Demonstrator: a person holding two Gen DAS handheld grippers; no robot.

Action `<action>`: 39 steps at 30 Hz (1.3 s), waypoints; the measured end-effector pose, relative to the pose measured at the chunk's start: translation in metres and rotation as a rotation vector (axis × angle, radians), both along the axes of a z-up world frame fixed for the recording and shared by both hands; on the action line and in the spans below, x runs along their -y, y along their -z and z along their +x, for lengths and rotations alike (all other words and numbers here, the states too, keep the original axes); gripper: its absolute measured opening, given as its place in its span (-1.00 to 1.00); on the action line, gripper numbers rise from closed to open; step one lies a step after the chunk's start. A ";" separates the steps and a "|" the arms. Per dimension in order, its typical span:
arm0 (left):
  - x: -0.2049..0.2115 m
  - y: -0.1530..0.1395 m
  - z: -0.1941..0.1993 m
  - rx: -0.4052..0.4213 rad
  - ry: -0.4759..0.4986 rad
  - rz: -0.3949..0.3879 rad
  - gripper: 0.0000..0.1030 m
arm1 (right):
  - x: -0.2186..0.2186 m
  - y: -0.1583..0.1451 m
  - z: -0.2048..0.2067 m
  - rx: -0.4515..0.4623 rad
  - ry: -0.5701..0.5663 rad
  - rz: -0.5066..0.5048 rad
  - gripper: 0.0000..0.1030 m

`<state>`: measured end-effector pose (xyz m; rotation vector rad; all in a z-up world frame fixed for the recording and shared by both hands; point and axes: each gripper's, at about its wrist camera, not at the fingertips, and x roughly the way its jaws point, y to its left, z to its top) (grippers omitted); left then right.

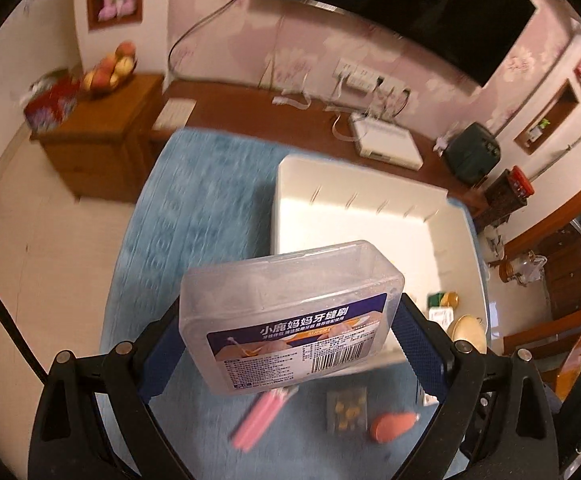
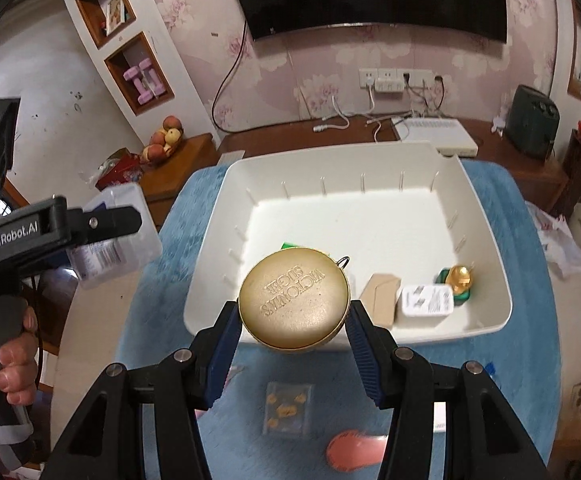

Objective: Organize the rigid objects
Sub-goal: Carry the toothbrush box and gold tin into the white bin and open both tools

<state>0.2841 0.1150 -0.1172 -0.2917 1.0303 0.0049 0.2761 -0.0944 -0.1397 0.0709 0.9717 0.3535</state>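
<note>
Bin (image 2: 486, 312) rim fills mid-frame on my right view; its upper half is bare floor, with small items along its lower right. My right hand-held gripper (image 2: 294, 320) is clamped on the gold tin (image 2: 294, 304) over the near rim. My left hand-held gripper (image 1: 286, 344) grips the clear plastic box (image 1: 290, 312) above blue tabletop (image 1: 194, 216), left of the bin.

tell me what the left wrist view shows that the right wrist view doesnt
Only the left wrist view: the box's printed label and pink sticks on the mat.
Only the right wrist view: the gold tin clamped in the right hand-held gripper, a white adapter in the tray, and the person's hand.
Both: the white tray, the blue mat and the TV.
</note>
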 end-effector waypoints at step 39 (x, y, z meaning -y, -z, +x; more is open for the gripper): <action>0.053 -0.015 0.035 0.155 0.143 0.066 0.89 | 0.011 0.003 0.012 0.095 -0.067 0.021 0.05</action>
